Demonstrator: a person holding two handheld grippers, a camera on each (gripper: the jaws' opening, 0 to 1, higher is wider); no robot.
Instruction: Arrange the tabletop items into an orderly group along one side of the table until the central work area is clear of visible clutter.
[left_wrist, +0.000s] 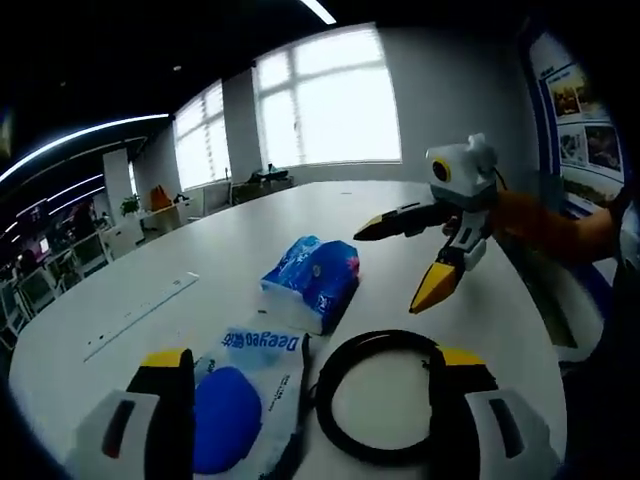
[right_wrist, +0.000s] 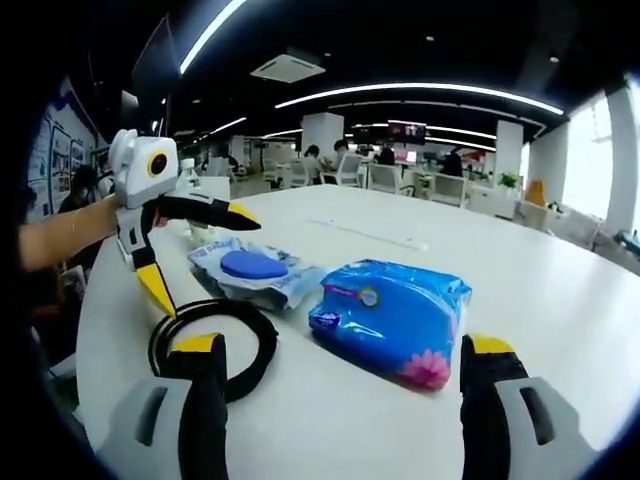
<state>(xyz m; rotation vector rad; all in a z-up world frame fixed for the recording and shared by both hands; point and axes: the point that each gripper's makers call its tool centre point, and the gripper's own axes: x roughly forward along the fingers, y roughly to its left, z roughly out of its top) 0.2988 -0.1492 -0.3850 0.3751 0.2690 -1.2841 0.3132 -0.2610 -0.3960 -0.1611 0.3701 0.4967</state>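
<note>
A blue tissue pack (left_wrist: 315, 275) (right_wrist: 395, 315) lies on the white table (left_wrist: 300, 215) (right_wrist: 540, 280). Beside it are a white wet-wipes pack with a blue lid (left_wrist: 235, 405) (right_wrist: 255, 268) and a black ring (left_wrist: 385, 400) (right_wrist: 215, 335). My left gripper (left_wrist: 315, 358) is open, and the wipes pack and ring lie between its jaws; it also appears in the right gripper view, open (right_wrist: 213, 267), just above the ring. My right gripper (right_wrist: 340, 345) is open close to the tissue pack. In the left gripper view it hangs open (left_wrist: 388, 270) to the right of that pack.
A long white strip (left_wrist: 140, 312) (right_wrist: 370, 235) lies flat further out on the table. A sleeve (left_wrist: 545, 225) and a forearm (right_wrist: 60, 235) hold the grippers. Office desks and chairs (right_wrist: 390, 175) stand beyond the table, and windows (left_wrist: 320, 100) line the wall.
</note>
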